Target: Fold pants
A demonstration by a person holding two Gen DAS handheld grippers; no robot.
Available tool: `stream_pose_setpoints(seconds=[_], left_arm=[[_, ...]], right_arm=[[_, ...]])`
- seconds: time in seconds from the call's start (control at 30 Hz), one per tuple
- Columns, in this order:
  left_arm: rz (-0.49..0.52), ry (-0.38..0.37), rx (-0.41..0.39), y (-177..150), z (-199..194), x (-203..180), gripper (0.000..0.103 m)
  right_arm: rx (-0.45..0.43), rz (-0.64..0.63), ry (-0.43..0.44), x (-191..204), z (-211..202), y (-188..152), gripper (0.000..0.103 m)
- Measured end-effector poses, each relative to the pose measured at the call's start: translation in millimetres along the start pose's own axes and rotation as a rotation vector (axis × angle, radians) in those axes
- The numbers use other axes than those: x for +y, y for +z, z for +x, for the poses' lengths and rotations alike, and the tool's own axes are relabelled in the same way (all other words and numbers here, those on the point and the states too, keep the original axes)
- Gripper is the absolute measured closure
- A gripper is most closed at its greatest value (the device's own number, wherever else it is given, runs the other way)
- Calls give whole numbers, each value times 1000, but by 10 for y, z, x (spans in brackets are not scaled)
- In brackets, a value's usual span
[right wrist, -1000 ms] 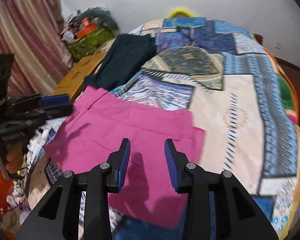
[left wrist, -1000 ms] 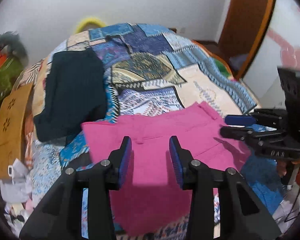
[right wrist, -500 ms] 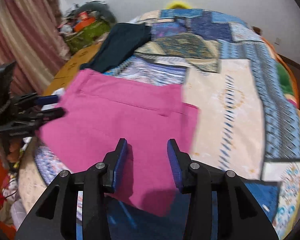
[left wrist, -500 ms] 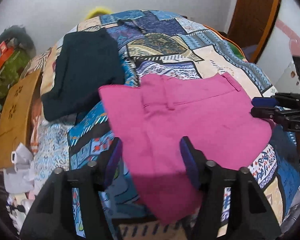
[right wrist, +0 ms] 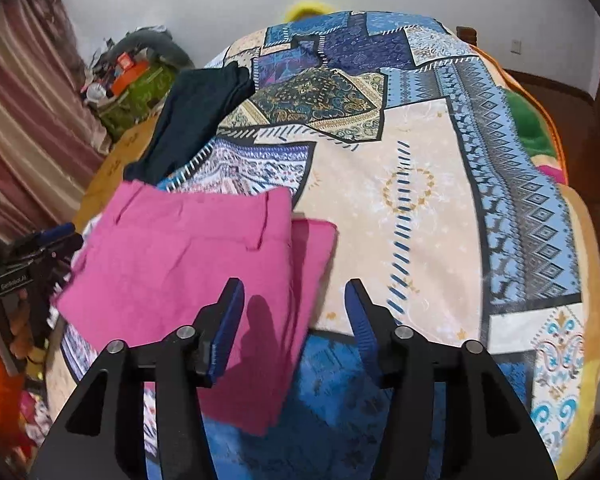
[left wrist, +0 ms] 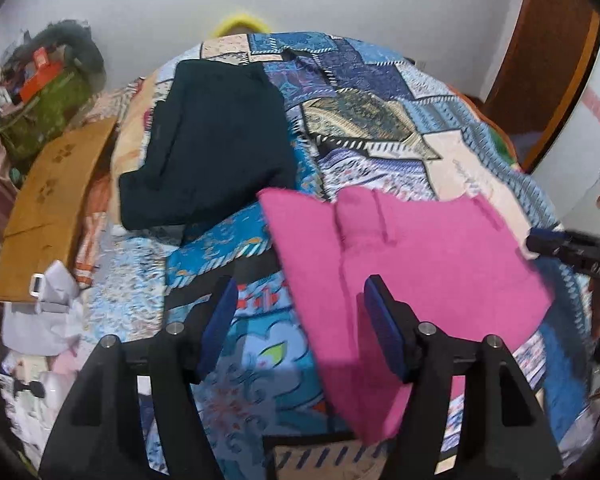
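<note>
Pink pants (left wrist: pixel 412 264) lie folded flat on the patchwork bedspread (left wrist: pixel 372 120), waistband toward the far side. My left gripper (left wrist: pixel 300 316) hovers over their left edge. Its jaws are opening, with only that edge and the bedspread below the gap and nothing pressed. In the right wrist view the pink pants (right wrist: pixel 188 260) fill the left half. My right gripper (right wrist: pixel 294 300) hangs over their right edge, its jaws also opening and gripping nothing. Each gripper shows in the other's view: the right gripper (left wrist: pixel 568 246) and the left gripper (right wrist: pixel 36 248).
A dark folded garment (left wrist: pixel 212 148) lies on the bed beyond the pink pants, to the left. A cardboard box (left wrist: pixel 48 208), a green bag with clutter (left wrist: pixel 40 108) and white items sit left of the bed. A wooden door (left wrist: pixel 540 60) stands at the right, a curtain (right wrist: pixel 20 100) at the left.
Both grippers have widened their jaws and moved apart: the left one from the pants' middle to their left edge, the right one toward their right edge. The pants lie as before.
</note>
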State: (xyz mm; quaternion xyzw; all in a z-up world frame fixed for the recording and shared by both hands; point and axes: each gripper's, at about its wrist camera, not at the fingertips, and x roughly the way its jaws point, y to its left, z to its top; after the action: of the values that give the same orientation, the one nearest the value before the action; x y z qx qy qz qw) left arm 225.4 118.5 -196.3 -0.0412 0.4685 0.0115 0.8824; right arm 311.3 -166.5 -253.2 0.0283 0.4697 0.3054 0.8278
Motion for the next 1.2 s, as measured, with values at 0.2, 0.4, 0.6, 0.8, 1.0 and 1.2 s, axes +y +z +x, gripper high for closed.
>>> stream_pose_setpoints(seconds=[0.2,0.4,0.6,0.8,1.0,1.2], left_arm=[[-41,-22,76,95,319,-51,31],[-182,-135,119,63,500,99,37],[-167,-184,107,72,460,32,66],[-132,-159,91,95,413,-58,87],[-105,-122,25,180,213,-42,94],[-58,-65,-67,337,-59,0,94]], right_arm=[[64,56,47,-35,270,46,49],[117,132,164,-103,440,-2,46],[99,143,190,-110,476,-12,63],[64,105,150,-11,402,-8,86],[4,56,148,95,203,87,92],[-64,-28,141,371,29,348,92]])
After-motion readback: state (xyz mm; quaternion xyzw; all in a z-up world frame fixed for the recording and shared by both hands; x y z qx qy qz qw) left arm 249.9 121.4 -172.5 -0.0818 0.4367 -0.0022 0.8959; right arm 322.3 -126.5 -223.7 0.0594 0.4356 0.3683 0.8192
